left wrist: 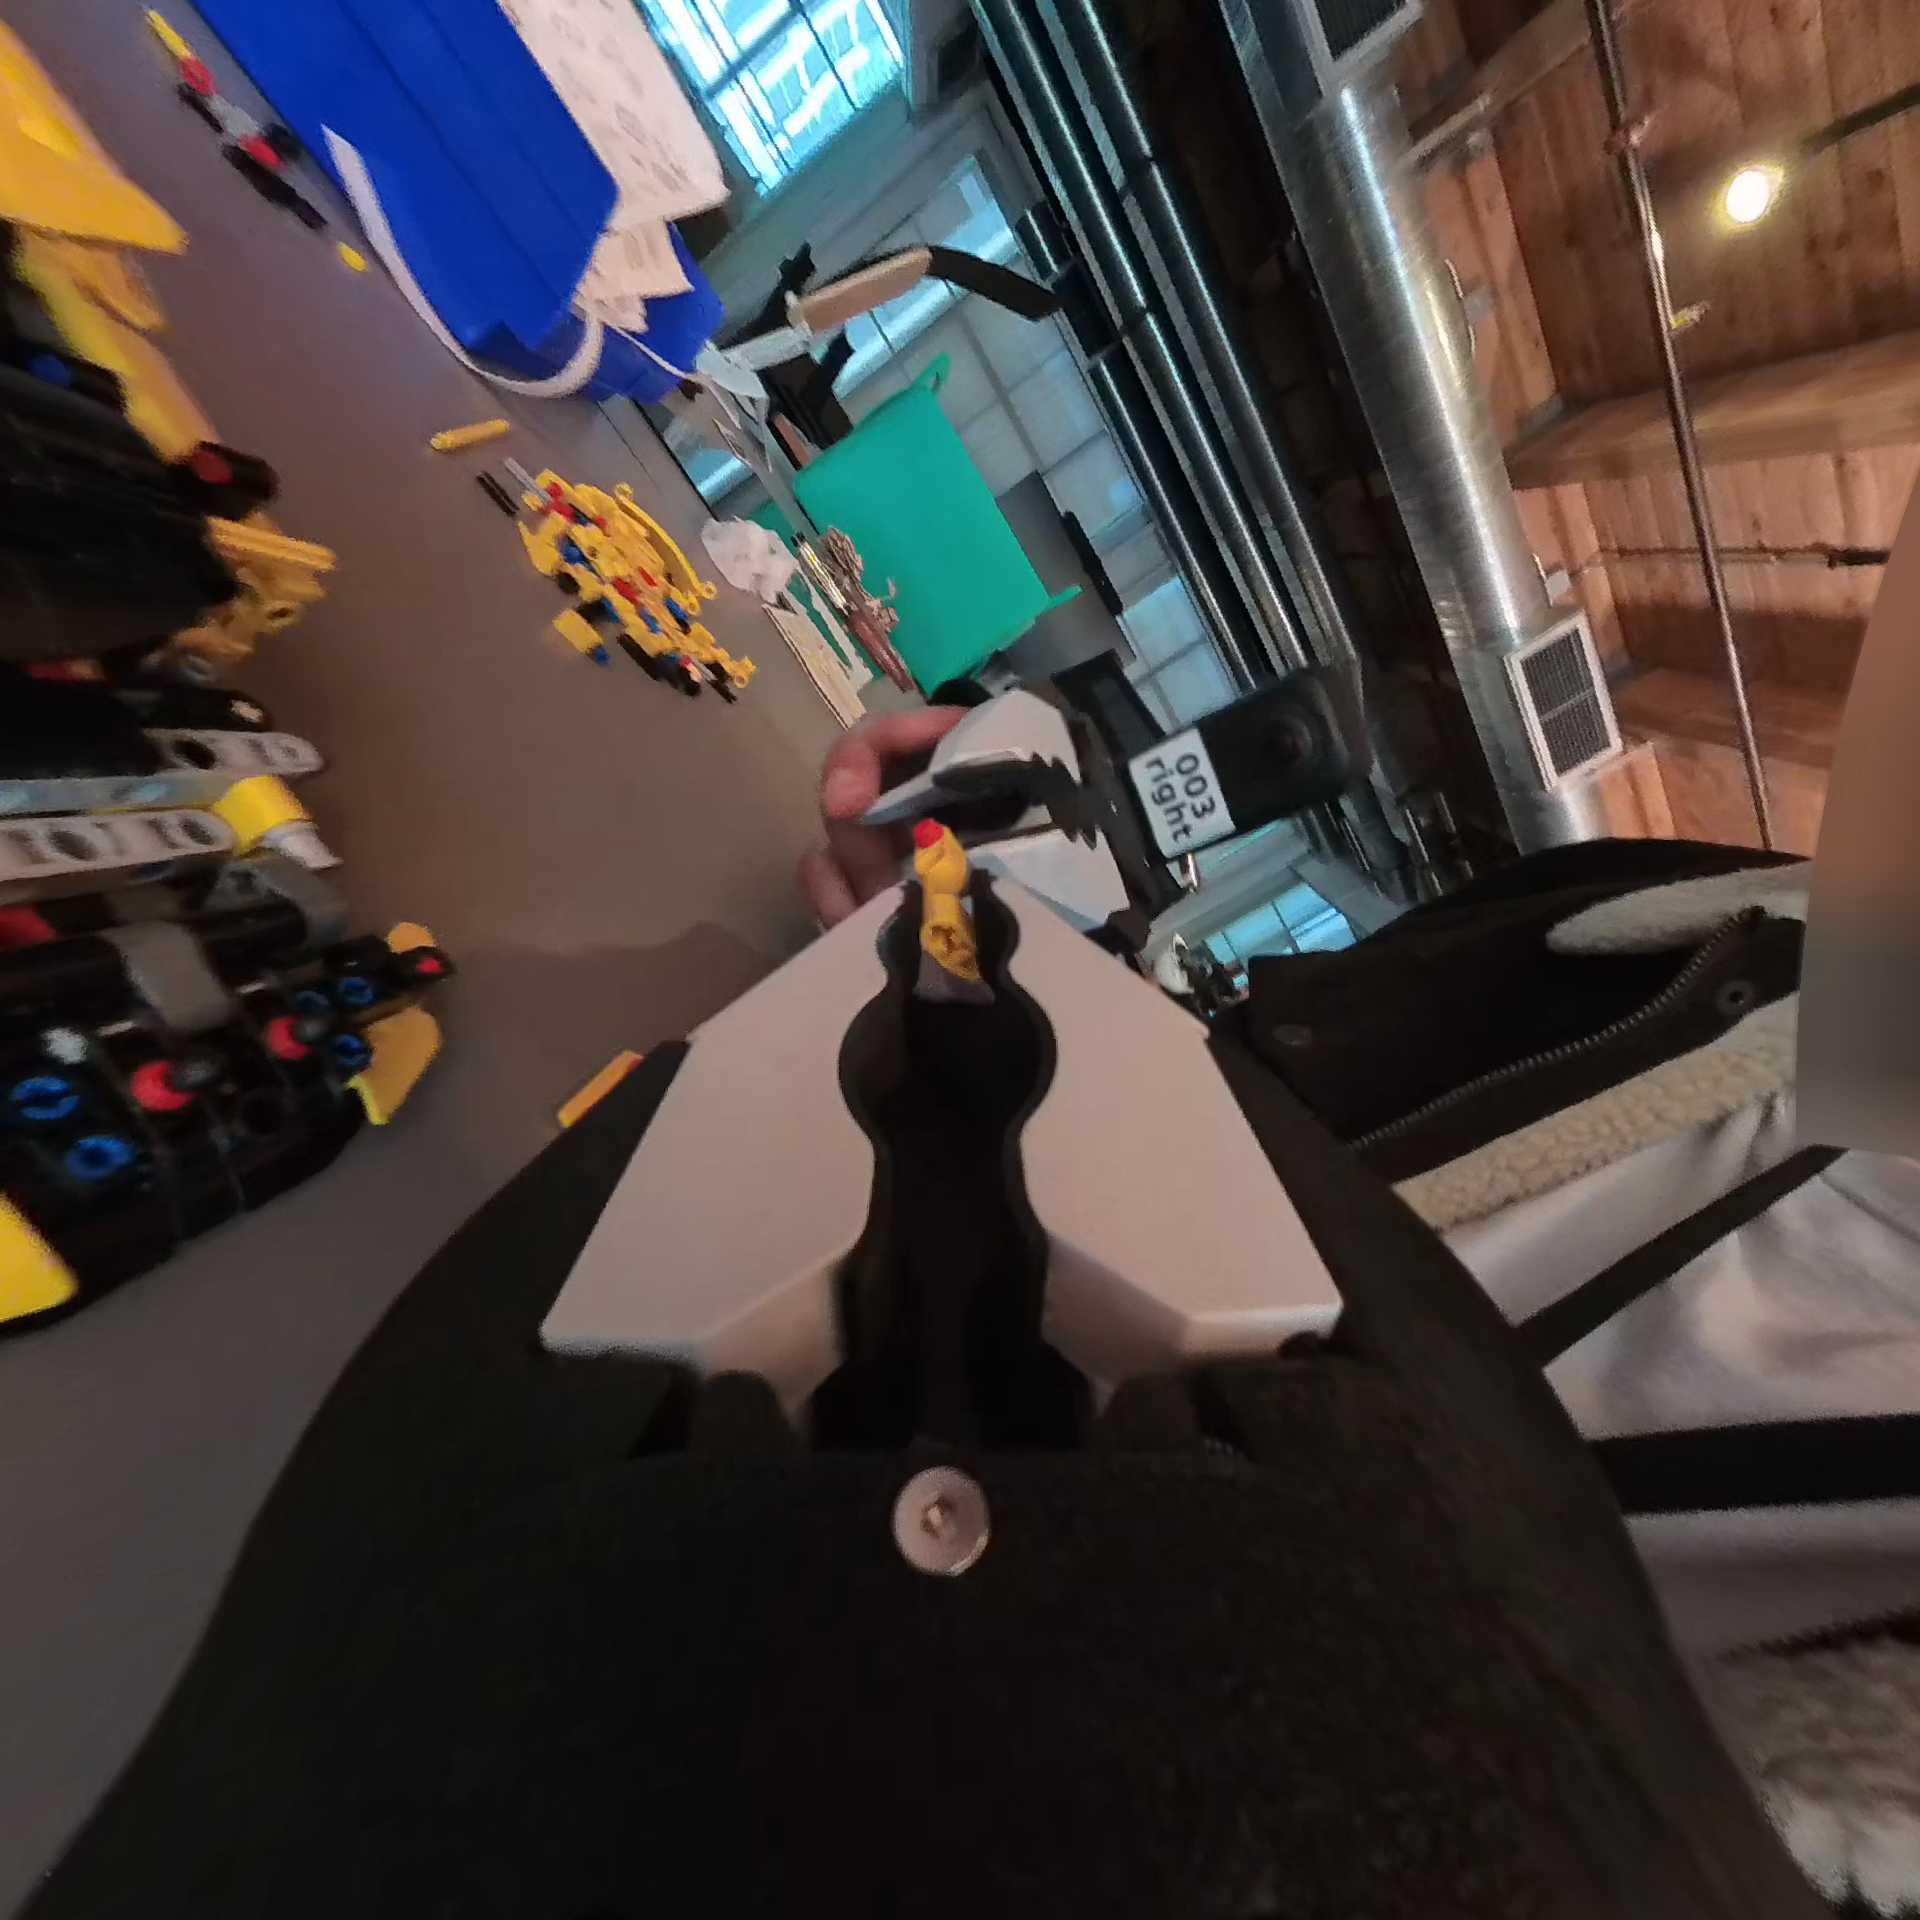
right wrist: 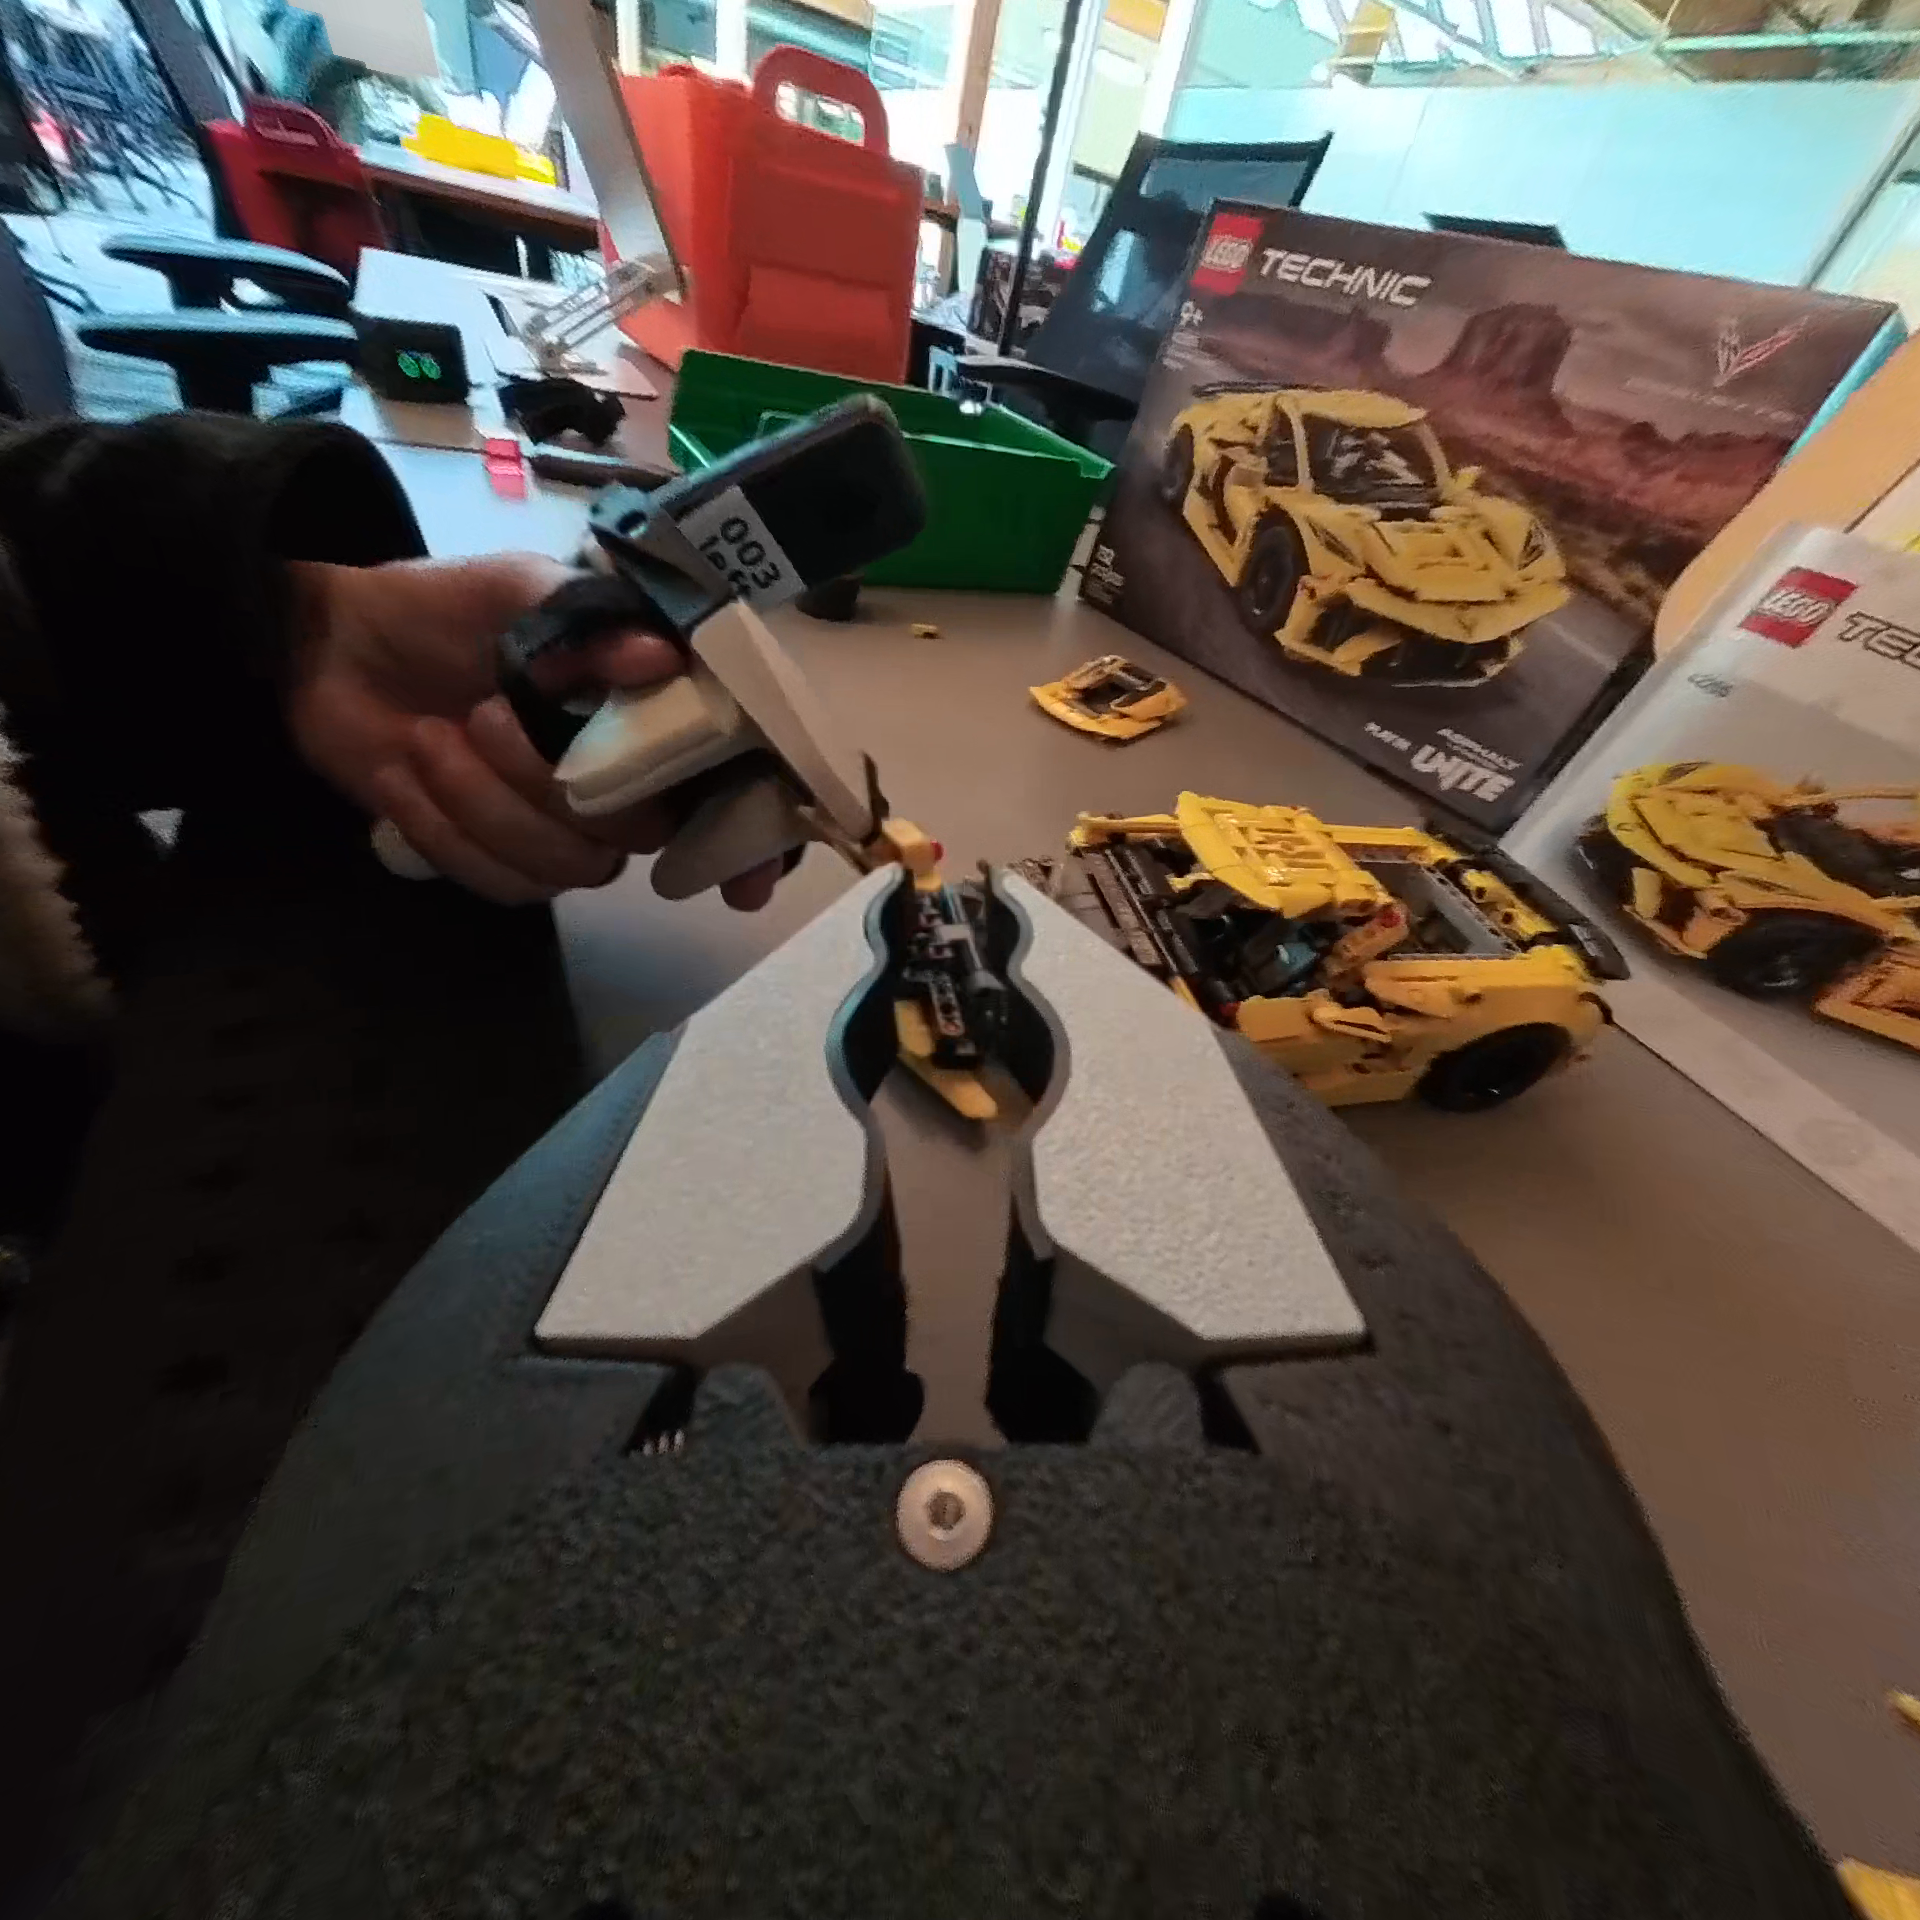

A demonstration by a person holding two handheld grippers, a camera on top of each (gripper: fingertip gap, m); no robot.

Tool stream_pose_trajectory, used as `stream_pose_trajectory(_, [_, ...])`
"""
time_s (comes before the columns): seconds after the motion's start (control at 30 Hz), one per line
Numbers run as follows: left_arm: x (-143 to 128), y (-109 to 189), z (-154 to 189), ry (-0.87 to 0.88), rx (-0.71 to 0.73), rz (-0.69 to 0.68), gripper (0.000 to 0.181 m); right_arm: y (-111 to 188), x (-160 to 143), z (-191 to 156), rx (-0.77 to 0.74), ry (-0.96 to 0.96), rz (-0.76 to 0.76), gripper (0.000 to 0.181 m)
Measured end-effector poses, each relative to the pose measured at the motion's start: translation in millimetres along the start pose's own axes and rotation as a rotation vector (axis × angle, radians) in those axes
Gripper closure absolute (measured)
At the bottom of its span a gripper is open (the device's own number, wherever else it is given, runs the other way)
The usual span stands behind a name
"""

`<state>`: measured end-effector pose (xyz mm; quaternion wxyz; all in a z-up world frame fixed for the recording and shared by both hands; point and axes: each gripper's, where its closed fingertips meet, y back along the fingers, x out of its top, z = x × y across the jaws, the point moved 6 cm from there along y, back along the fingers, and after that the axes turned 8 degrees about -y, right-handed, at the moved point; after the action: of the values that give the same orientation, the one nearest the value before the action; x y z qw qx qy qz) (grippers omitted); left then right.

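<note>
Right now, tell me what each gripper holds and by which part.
The left gripper pinches a small yellow piece at its lower end. The right gripper clamps a black-and-yellow brick assembly around its middle.

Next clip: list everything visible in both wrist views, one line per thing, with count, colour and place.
toy car: one, yellow and black, partly built, grey table, right of centre.
car panel: one, yellow, table beyond the car.
box: one, dark with yellow car picture, behind the car.
booklet: one, white, far right.
bin: one, green, behind.
brick pile: one, mostly yellow, table, left wrist view.
blue bin: one, top left.
small piece: one, yellow with red tip, in left hand-held gripper.
brick assembly: one, black and yellow, in right hand-held gripper.
</note>
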<state>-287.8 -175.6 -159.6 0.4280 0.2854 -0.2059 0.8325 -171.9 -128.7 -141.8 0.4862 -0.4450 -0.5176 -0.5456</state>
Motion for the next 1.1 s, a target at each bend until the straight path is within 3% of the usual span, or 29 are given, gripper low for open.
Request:
stream_pose_trajectory(0.13, [1, 1, -8, 0.028, 0.051, 0.0, 0.173, -10, -12, 4, -0.121, 0.104, -0.117, 0.156])
stream_pose_trajectory(0.37, [-4, -6, -14, -0.067, 0.211, -0.052, 0.173, -11, -13, 11, -0.198, 0.087, -0.143, 0.155])
stream_pose_trajectory(0.57, [-7, -12, -15, -0.105, 0.258, -0.083, 0.173, -11, -15, 11, -0.23, 0.106, -0.169, 0.158])
stream_pose_trajectory(0.77, [3, -4, -18, -0.102, 0.254, 0.012, 0.173, -1, -13, 29, -0.213, -0.11, -0.098, 0.159])
stream_pose_trajectory(0.93, [8, 0, -2, -0.469, 0.383, -0.023, 0.173, 4, -14, 35, -0.036, -0.399, -0.035, 0.16])
stream_pose_trajectory(1.1, [0, -9, 3, -0.977, 0.657, -0.138, 0.174, -2, -4, 18, 0.033, -0.393, 0.01, 0.167])
